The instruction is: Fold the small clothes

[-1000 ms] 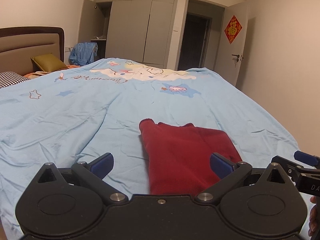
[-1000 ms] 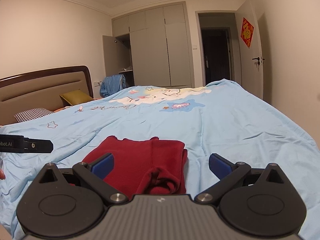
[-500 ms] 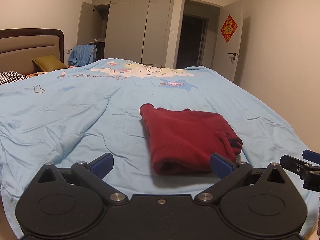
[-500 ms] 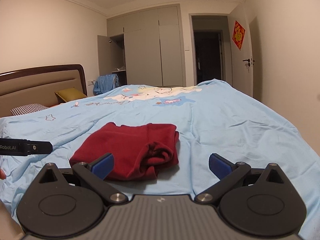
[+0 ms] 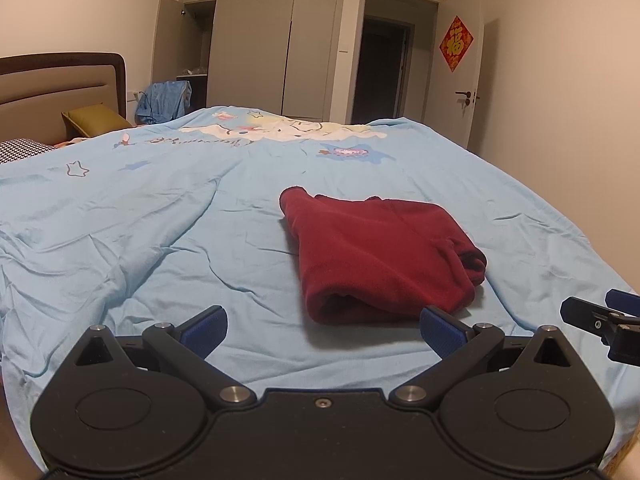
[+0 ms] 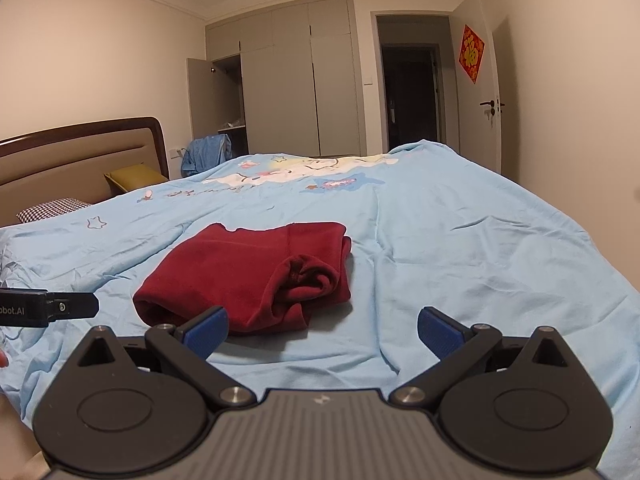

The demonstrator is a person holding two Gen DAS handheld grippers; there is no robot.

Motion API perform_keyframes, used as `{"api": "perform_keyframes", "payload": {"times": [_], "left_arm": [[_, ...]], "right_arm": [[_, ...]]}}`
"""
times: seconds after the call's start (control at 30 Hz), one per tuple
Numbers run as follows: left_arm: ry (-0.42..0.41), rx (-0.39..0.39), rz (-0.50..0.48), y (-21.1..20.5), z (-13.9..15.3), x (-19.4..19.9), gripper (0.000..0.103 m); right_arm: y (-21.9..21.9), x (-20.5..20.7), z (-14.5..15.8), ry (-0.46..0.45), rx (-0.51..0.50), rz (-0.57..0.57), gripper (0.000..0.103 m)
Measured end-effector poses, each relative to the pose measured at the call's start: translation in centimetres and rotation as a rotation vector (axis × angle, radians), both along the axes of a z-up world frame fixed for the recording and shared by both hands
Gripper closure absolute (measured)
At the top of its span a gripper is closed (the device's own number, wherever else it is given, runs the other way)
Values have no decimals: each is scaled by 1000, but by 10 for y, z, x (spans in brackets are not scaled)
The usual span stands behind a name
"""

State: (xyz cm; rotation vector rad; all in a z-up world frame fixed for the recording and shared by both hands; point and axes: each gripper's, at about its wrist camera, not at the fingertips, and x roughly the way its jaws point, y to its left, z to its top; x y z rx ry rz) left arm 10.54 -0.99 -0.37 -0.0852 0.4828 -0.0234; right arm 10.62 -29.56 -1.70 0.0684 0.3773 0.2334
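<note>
Lying folded on the bed's light blue duvet: a dark red fleece garment, doubled into a thick, roughly square bundle. Showing a rolled, open fold along its near edge and a bunched cuff tucked at its right side. Resting flat, untouched.

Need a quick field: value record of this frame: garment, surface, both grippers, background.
garment: red garment, folded into a compact bundle, one rolled end facing the right side
surface: light blue bedspread with cartoon print, wrinkled
left gripper: open, empty, short of the garment's near edge
right gripper: open, empty, not touching the garment
contact: neither gripper holds cloth
background: wardrobe with one door open, headboard, olive pillow, blue clothing heaped by the wardrobe, red door decoration
</note>
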Motion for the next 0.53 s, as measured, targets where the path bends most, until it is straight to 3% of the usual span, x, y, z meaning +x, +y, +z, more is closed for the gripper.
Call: {"api": "perform_keyframes", "payload": {"times": [0.53], "left_arm": [[24,0,13,-1,-4,9,1]], "right_arm": [[3,10,-9,42,3,3,0]]}}
